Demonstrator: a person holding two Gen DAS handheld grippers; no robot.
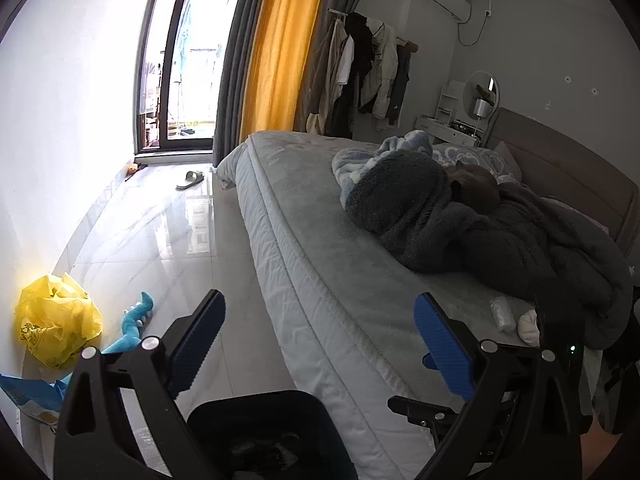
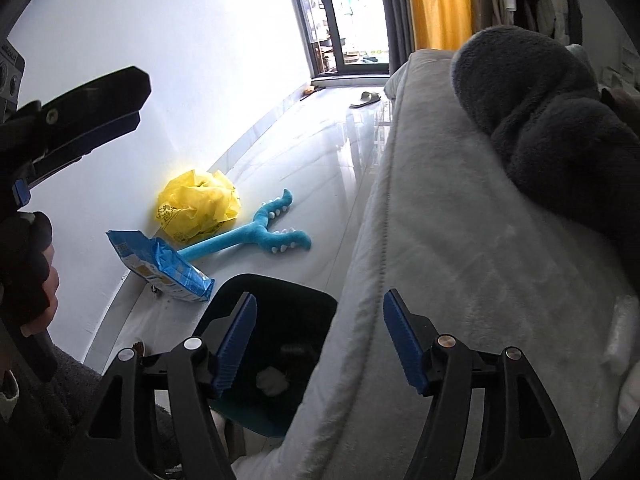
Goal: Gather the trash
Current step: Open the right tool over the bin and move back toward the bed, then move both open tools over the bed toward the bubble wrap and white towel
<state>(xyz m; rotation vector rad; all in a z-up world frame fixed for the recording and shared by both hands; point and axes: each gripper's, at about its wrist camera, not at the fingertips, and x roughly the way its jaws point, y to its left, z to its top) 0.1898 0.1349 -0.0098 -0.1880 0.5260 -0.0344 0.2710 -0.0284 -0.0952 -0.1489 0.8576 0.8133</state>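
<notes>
Bedroom w/ glossy tile floor (image 2: pixel 320 168) between white wall and bed (image 1: pixel 320 280); trash left on the floor sits along the wall edge: crumpled yellow plastic bag (image 2: pixel 196 208) and blue snack wrapper (image 2: pixel 160 264), both next to a blue plush toy (image 2: pixel 256 232), w/ the dark bin (image 2: pixel 280 320) at the bed's side below me. Both my grippers are spread wide w/ nothing between the pads, left gripper (image 1: pixel 316 344) and right gripper (image 2: pixel 320 340). Bag & wrapper look v. light, soft, prob. slippery film, so I'd pinch a bunched fold on the bag's top, and the wrapper's raised crimped end, not a flat face.
</notes>
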